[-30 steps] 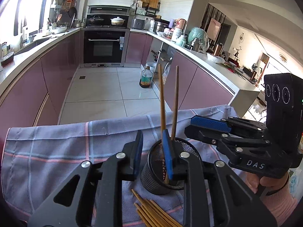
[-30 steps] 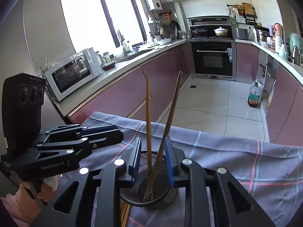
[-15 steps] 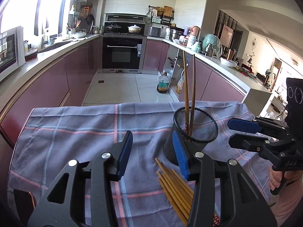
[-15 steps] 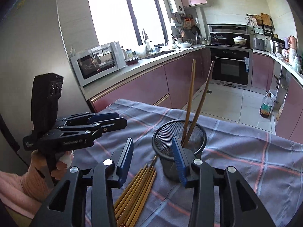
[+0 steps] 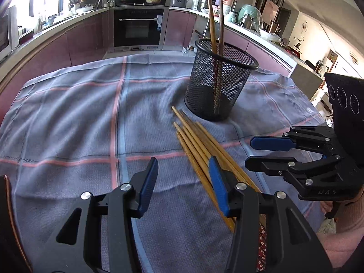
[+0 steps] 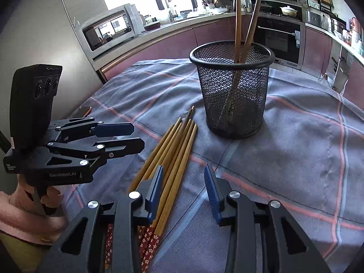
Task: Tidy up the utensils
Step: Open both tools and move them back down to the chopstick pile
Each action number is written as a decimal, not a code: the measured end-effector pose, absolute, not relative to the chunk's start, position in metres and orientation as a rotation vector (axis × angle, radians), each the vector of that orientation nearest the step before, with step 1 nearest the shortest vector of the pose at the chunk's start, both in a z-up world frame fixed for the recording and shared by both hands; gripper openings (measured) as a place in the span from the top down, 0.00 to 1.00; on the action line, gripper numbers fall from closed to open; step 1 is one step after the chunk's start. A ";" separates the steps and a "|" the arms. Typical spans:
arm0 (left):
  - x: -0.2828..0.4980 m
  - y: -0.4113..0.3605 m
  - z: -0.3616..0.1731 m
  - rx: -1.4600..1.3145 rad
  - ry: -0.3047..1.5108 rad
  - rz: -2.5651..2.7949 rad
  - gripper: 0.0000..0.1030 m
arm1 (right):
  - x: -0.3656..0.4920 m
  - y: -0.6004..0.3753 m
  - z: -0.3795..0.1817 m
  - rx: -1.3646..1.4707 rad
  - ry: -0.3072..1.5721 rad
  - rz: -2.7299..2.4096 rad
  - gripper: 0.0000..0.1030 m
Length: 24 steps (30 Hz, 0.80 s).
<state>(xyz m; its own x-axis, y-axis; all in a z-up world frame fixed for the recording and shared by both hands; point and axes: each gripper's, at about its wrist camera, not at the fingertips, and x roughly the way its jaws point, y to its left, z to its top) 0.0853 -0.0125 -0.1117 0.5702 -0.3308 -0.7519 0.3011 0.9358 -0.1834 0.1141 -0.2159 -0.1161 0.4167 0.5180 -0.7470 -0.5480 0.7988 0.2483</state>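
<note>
The left gripper [image 5: 183,184] hangs just above the cloth with its blue-padded jaws partly apart and nothing between them, having just been opening; its right-hand finger overlaps the near end of the loose chopsticks [image 5: 200,145] without pinching them. The right gripper [image 6: 185,190] hangs low on the other side of the same bundle, jaws likewise parted and empty after widening and then narrowing a little; in its own view only bare cloth lies in the gap, the bundle passing under its left-hand finger. Each tool is held by a hand in a pink sleeve [image 6: 25,213]. The loose chopsticks, pale wood with red patterned handles, lie flat in a fan on the cloth, their thin tips just short of the base of the black mesh holder [image 5: 219,82]. Two darker chopsticks [image 5: 215,22] stand inside the holder, leaning against its rim. The holder stands upright on a grey-blue checked cloth [image 5: 79,118] with pink lines. Beyond the holder run purple-fronted kitchen cabinets [image 5: 86,38], a built-in oven [image 5: 137,28] and, in the right wrist view, a microwave [image 6: 109,28] on the counter.
</note>
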 end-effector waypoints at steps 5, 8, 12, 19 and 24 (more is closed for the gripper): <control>0.080 -0.017 -0.122 -0.039 0.915 -0.379 0.54 | 0.110 -0.211 -0.125 -0.068 0.945 0.649 0.71; 0.078 -0.022 -0.125 -0.032 0.927 -0.387 0.54 | 0.109 -0.208 -0.129 -0.078 0.951 0.636 0.73; 0.077 -0.027 -0.126 -0.021 0.935 -0.391 0.54 | 0.107 -0.209 -0.130 -0.079 0.949 0.633 0.75; 0.076 -0.030 -0.128 0.000 0.937 -0.386 0.56 | 0.106 -0.204 -0.131 -0.108 0.943 0.618 0.76; 0.077 -0.029 -0.128 0.014 0.943 -0.386 0.58 | 0.106 -0.203 -0.132 -0.138 0.948 0.598 0.79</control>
<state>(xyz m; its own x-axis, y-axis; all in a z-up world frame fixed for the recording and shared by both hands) 0.0769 -0.0293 -0.1283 0.5244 -0.3166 -0.7904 0.3291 0.9315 -0.1548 0.1060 -0.2033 -0.1323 0.4360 0.4197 -0.7961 -0.5373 0.8310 0.1439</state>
